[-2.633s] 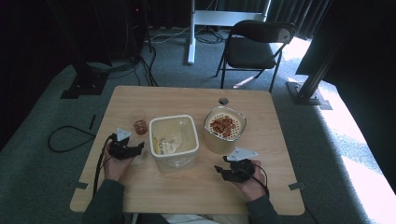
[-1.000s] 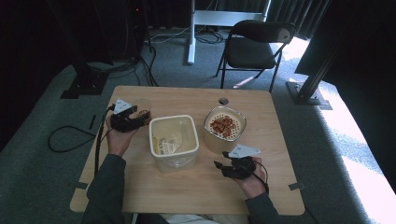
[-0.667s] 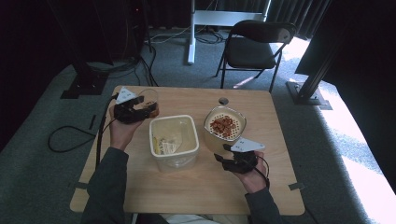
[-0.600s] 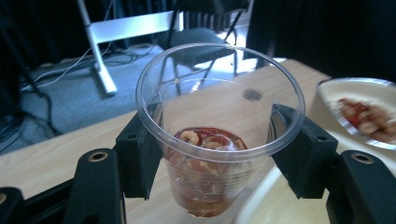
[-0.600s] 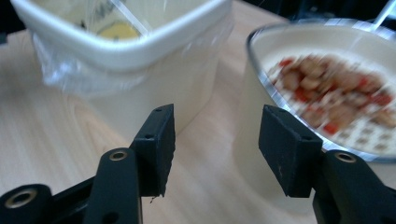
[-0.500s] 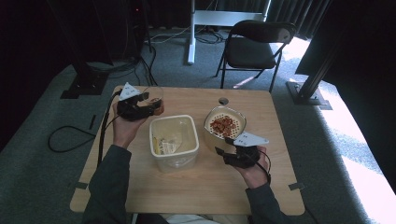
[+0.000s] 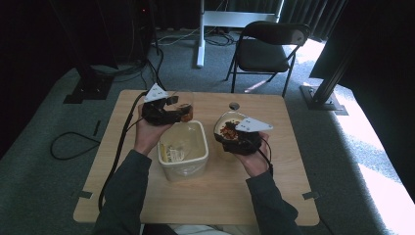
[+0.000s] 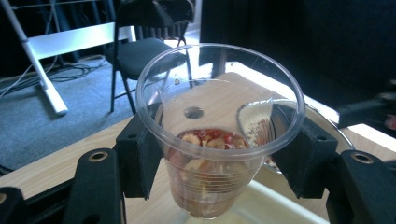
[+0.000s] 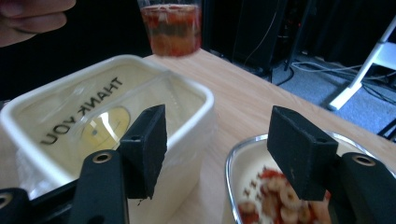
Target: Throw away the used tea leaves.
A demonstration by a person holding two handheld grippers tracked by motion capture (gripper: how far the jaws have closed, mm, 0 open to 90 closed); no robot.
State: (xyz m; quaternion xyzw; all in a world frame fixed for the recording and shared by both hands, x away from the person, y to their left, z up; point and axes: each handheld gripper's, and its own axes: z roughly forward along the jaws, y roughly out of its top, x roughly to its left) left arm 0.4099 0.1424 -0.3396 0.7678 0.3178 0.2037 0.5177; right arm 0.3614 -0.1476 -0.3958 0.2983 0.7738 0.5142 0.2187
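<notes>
Left gripper [image 7: 182,115] clamped on the clear plastic cup [image 8: 218,128], jaws pressing its ribbed wall from both sides; I hold it upright and lifted, above the far edge of the cream tub [image 7: 184,150], with the table [image 7: 147,196] well below it. Cup about a third full of a mixed cereal: pale rings and bits of red, loose and dry-looking. My right gripper [image 9: 215,154] is apart, nothing between the jaws, hovering just over the near rim of the metal bowl [image 7: 226,123], which holds more of the same cereal. As I judge it, the pick-up is done and the tipping is not: cup level, contents all inside, so the pour into tub or bowl is left. Materials: cup thin, see-through, round lip, likely to flex under squeeze; tub rounded-rectangular, matte cream, with a clear film or lid inside reading THANK YOU; bowl shiny, thin-rimmed, round; table pale wood laminate, smooth. Folding chair [image 7: 270,47] beyond the table, grey carpet under all
</notes>
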